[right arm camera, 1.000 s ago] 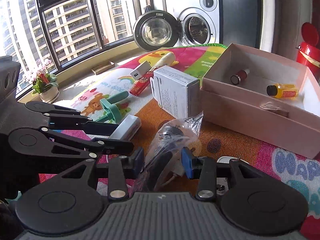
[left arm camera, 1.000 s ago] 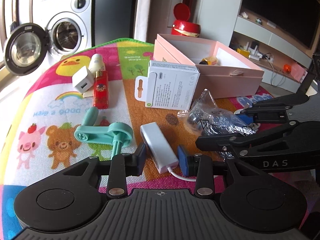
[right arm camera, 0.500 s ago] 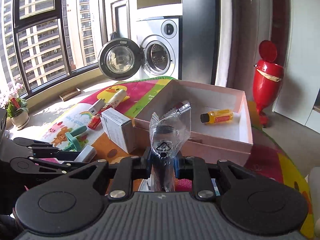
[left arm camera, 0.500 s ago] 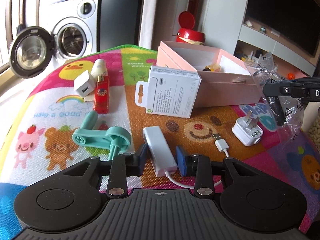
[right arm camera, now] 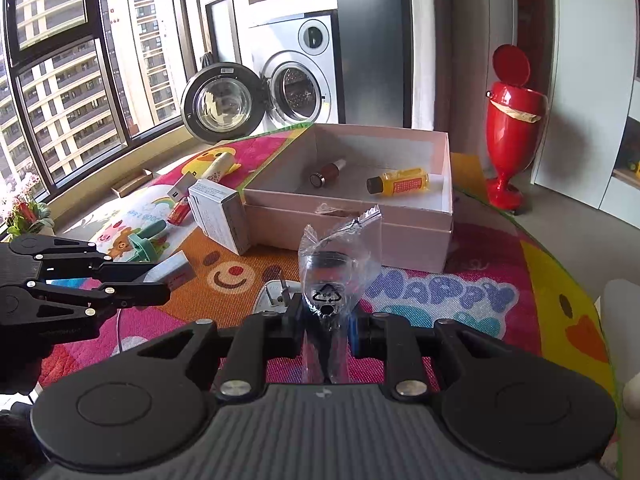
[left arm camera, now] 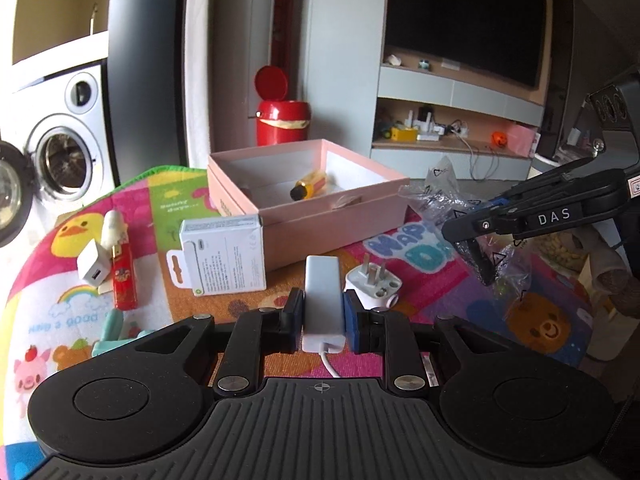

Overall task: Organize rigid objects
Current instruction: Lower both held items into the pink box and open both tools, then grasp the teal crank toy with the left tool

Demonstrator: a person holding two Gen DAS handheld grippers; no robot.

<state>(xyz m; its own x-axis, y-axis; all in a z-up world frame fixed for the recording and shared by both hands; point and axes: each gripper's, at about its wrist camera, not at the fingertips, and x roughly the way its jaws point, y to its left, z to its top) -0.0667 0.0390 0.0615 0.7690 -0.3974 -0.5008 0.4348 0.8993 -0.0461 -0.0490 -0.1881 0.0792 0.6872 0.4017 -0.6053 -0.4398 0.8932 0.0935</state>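
The pink box [right arm camera: 412, 236] sat open on the colourful play mat [right arm camera: 560, 300], a yellow bottle [right arm camera: 398, 184] and a small brown bottle [right arm camera: 326, 173] lying inside it. The left gripper [left arm camera: 323, 316] was held level, aimed toward the box, its pads clenched on the sides of a white adapter [left arm camera: 323, 296] raised off the mat. The right gripper [right arm camera: 325, 322] hung near the box's front wall, clamped on a dark object in a clear plastic bag [right arm camera: 334, 264], above the white plug [right arm camera: 274, 296] on the mat

Open washing machine [right arm camera: 296, 88] beside tall sunlit windows [right arm camera: 60, 80]; red bin [right arm camera: 512, 120]; dark television [left arm camera: 464, 20].
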